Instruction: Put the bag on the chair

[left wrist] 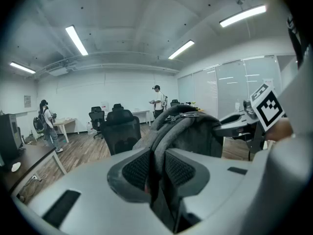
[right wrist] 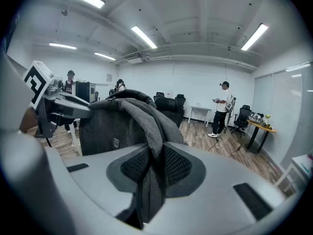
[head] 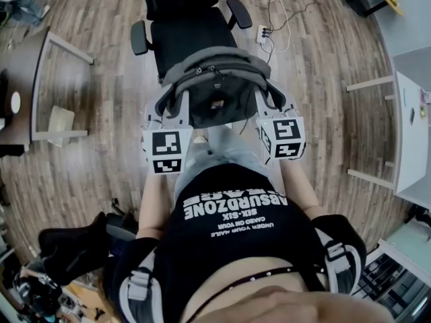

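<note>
A grey and black backpack (head: pixel 214 89) hangs between my two grippers, just in front of the seat of a black office chair (head: pixel 185 25). My left gripper (head: pixel 174 106) is shut on the bag's grey left shoulder strap (left wrist: pixel 157 146), pinched between its ribbed pads (left wrist: pixel 137 170). My right gripper (head: pixel 268 101) is shut on the other grey strap (right wrist: pixel 151 131) in the same way. In the left gripper view the bag (left wrist: pixel 188 131) fills the middle, with the chair (left wrist: pixel 120 131) behind it. The right gripper view shows the bag (right wrist: pixel 110 126) on the left.
A power strip and cables (head: pixel 264 33) lie on the wood floor right of the chair. A dark desk (head: pixel 27 86) stands at the left, white tables (head: pixel 411 133) at the right. People stand farther off (left wrist: pixel 158 102) (right wrist: pixel 222 109). A black bag (head: pixel 67 247) lies near my feet.
</note>
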{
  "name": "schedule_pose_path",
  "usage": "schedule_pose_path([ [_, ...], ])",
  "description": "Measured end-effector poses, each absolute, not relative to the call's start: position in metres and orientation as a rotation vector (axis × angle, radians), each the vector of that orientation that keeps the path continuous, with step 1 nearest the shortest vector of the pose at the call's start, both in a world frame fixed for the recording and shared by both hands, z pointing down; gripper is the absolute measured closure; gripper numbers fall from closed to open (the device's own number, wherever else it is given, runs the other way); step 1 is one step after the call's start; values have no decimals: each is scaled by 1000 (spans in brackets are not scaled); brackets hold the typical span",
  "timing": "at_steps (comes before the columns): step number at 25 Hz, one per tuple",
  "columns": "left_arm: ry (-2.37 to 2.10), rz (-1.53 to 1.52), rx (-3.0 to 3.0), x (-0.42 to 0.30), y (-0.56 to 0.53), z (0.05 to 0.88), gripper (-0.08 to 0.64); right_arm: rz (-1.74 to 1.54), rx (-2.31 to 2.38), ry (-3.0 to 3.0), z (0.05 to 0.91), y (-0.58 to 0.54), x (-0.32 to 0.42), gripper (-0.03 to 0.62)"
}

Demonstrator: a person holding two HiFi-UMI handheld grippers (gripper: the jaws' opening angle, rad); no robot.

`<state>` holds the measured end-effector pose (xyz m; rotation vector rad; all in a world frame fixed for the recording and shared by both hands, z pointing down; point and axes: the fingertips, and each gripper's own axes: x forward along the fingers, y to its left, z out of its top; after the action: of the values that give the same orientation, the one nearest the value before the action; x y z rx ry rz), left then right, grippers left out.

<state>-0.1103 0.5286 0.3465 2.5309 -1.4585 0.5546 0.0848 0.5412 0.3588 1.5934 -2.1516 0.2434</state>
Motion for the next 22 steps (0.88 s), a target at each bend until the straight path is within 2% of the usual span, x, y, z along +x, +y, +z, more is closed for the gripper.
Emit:
schedule_pose_path([
  [22, -1478, 637, 2474, -86, 395, 349, 457, 285, 1549, -2202, 366, 398, 108, 508],
])
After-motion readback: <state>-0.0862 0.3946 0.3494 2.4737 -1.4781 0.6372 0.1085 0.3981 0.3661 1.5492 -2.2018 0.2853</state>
